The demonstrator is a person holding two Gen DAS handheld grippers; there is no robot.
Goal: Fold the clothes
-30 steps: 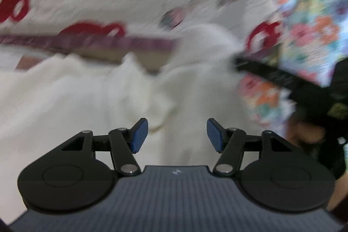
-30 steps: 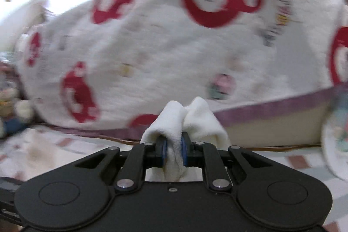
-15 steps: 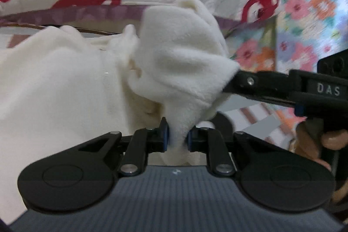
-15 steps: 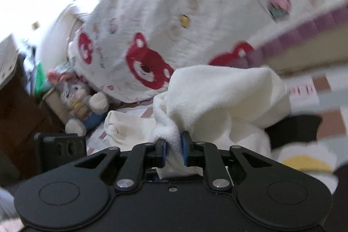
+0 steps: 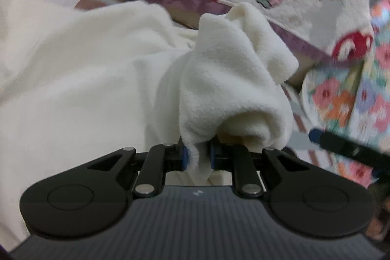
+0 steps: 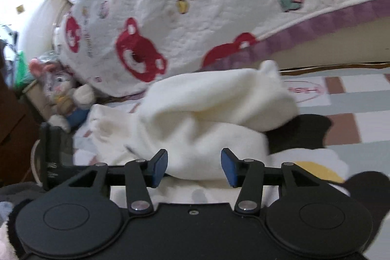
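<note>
The cream fleece garment (image 5: 102, 79) lay crumpled ahead of the left gripper (image 5: 197, 157), one bunched fold pinched between its blue pads. Its remainder (image 6: 209, 118) lay heaped, unheld, just beyond the right gripper (image 6: 193, 167).

The clothes lie on a floor mat (image 6: 341, 99) printed with blocks of grey, white and reddish brown, a pink oval with lettering, and dark and yellow shapes near the front. A cream fleece garment (image 6: 199, 118) rests directly on the mat, bunched, one rounded fold lifted over the rest; in the left wrist view the same garment (image 5: 85, 79) spreads wide over the mat. Behind it rises a bed, draped with a white quilt (image 6: 219, 16) bearing red bear faces and a purple border that hangs to the mat. At the bed's far corner a plush rabbit (image 6: 65, 99) sits beside the quilt.
</note>
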